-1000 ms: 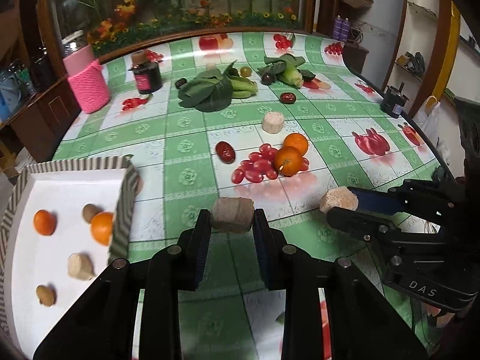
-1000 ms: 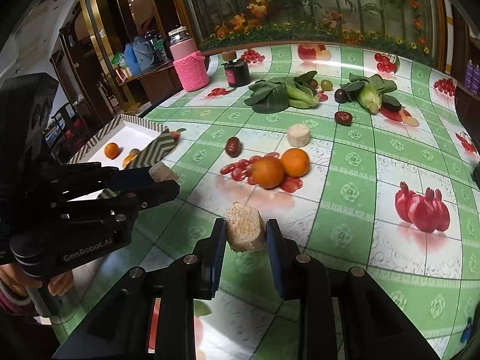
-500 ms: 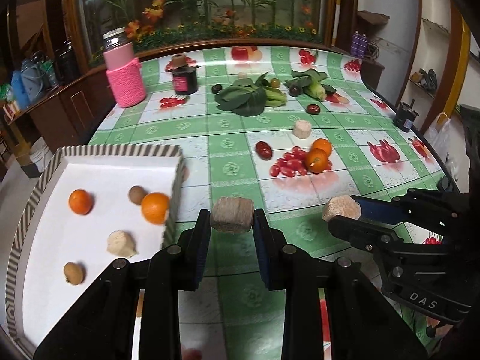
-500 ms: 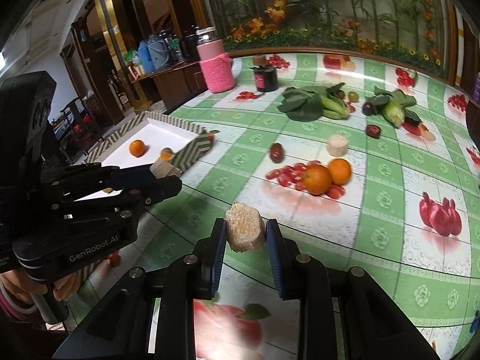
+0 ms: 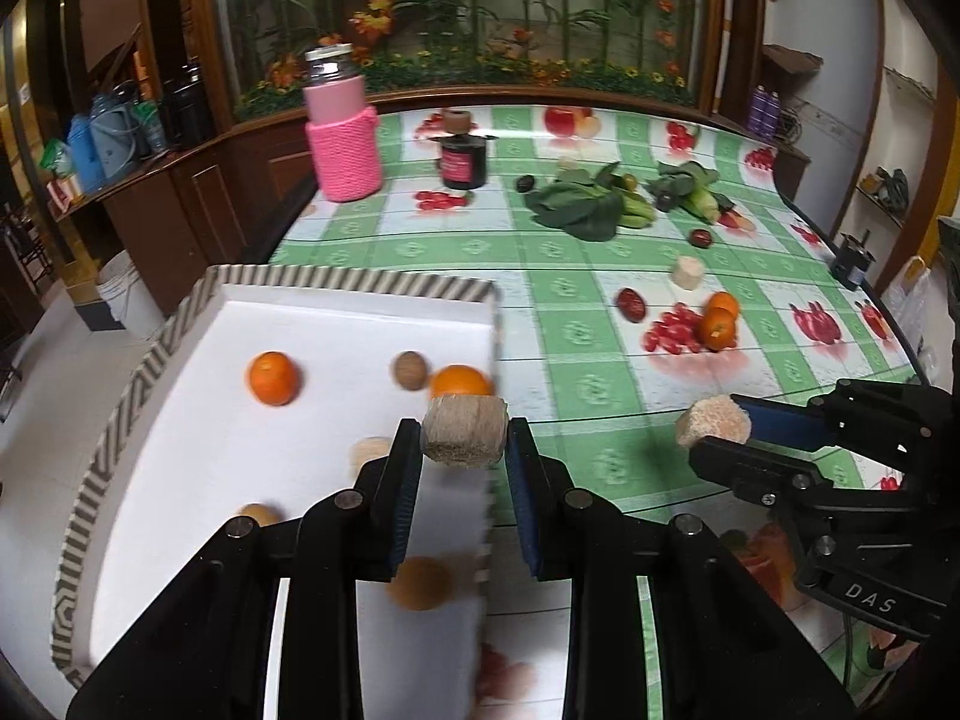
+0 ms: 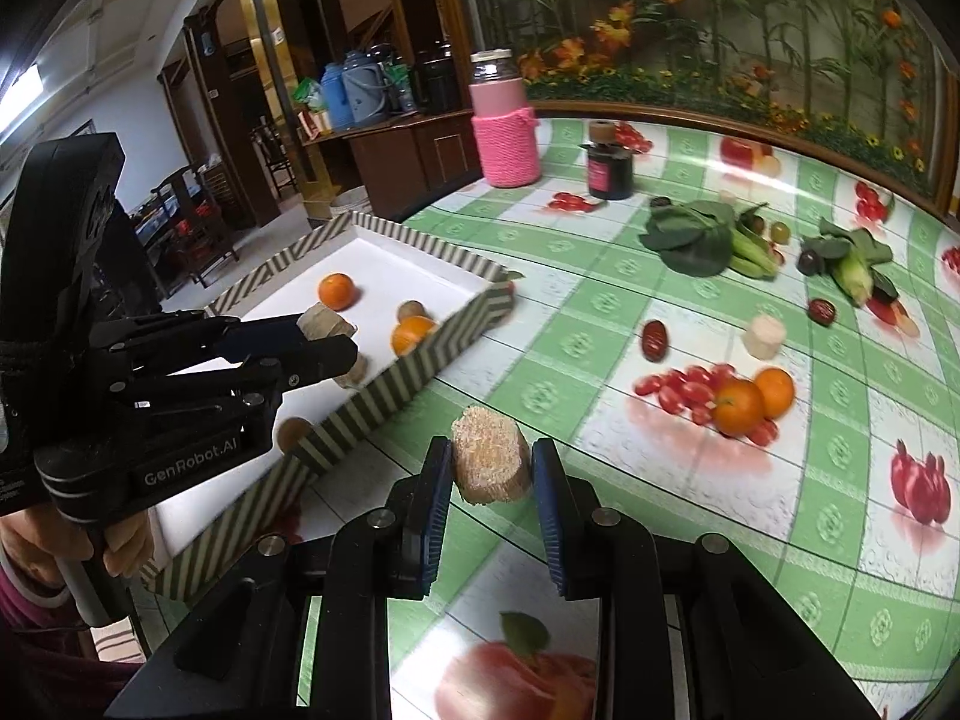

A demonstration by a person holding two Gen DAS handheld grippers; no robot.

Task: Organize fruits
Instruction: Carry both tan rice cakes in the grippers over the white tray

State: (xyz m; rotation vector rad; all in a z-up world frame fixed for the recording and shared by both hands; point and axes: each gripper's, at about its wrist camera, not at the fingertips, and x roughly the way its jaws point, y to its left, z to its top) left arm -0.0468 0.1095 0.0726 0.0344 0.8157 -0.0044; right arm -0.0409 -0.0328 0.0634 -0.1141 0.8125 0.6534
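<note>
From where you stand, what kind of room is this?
Probably a home dining room: a table under a fruit-print oilcloth, a wooden sideboard with thermos flasks, and a floral mural behind.

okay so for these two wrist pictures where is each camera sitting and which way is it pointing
Left wrist: rides the left gripper, looking along its fingers over the striped tray at the table beyond; its chunk and the right gripper show.
Right wrist: rides the right gripper, facing across the green tablecloth with the tray to the left; the left gripper and the person's hand show.
Shared: tray, pink jar, two loose oranges.
</note>
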